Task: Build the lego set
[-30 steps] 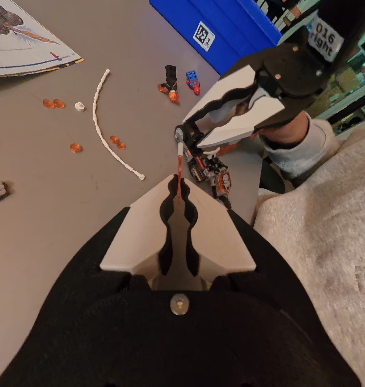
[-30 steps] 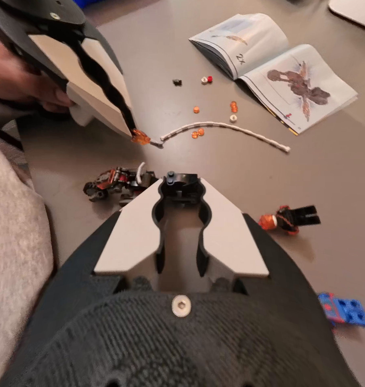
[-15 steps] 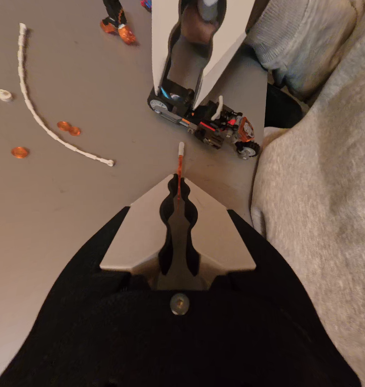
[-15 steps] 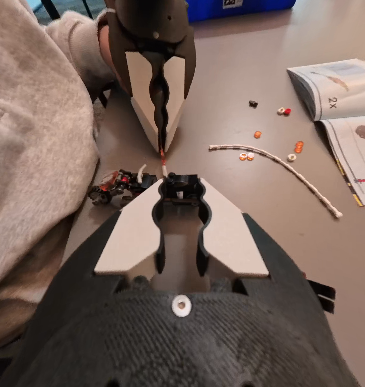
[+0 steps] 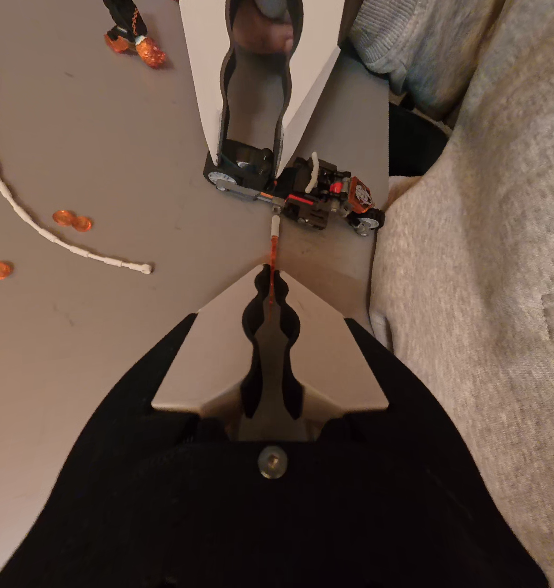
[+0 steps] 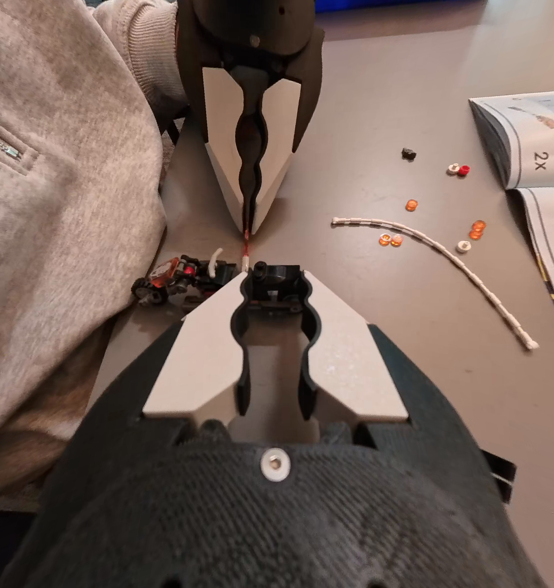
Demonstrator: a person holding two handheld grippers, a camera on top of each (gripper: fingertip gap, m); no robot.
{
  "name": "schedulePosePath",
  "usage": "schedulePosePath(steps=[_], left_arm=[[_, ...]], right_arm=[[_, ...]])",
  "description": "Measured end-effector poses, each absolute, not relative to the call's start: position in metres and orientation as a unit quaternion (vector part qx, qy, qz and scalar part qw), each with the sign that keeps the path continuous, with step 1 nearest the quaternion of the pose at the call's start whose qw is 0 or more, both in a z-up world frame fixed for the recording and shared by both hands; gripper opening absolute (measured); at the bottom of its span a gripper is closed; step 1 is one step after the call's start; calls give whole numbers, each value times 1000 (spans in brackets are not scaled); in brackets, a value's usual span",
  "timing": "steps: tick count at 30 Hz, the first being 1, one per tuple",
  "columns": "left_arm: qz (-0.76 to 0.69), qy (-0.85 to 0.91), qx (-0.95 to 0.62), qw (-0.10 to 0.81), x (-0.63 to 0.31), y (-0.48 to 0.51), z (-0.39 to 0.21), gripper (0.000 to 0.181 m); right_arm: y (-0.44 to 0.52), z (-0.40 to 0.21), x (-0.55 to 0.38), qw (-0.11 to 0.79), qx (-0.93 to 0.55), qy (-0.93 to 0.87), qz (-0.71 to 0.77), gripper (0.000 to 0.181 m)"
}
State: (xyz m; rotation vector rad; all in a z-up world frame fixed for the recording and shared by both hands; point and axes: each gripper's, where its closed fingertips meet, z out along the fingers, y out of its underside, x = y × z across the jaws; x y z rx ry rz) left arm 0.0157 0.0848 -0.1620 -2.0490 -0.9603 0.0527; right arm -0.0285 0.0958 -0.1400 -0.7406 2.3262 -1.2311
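A small lego bike (image 5: 296, 194) is steadied on the grey table (image 5: 110, 133) while a flame piece (image 5: 273, 254) is lined up against its side. The bike's rear end is clamped between the fingers of the right gripper (image 6: 274, 280), which appears placed there so that the model cannot slide when the new part is pressed in. From the opposite side the left gripper (image 5: 271, 273) is closed tight on the thin orange flame piece, held by its pointed tail so that the white peg at the front is left free. In the left wrist view that peg is seen just short of, or barely touching, a grey connector on the bike's frame; contact cannot be confirmed. The two grippers are set nose to nose, probably so that the push from one is met by the hold of the other.

Loose parts are left well clear of the work: a white chain (image 6: 428, 251), orange studs (image 6: 390, 239) beside it, and a minifigure (image 5: 132, 35) at the far edge of the left wrist view. An open booklet (image 6: 530, 140) is kept at the right of the table, presumably for reference. A grey sleeve (image 6: 62, 143) is seen close beside the bike, which stands near the table's edge.

The step is judged to be the seating of the flame; a straight, gentle push would be called for, since so slender a piece could bend or slip sideways.
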Motion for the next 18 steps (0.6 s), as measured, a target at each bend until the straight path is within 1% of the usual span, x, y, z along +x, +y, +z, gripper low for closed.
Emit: schedulePosePath(steps=[3,9,14,18], left_arm=[[17,-381,-823,422,15,86,-163,1],[20,-373,-832,410,13,88,-167,10],[24,-381,-826,415,5,91,-167,23],[34,-395,-820,412,-5,94,-168,24]], right_arm=[[97,-140,-29,200,-266,833,-441,26],[99,-139,-30,197,-268,833,-442,26],[101,-139,-32,194,-267,834,-442,27],[103,-138,-35,191,-262,835,-444,27]])
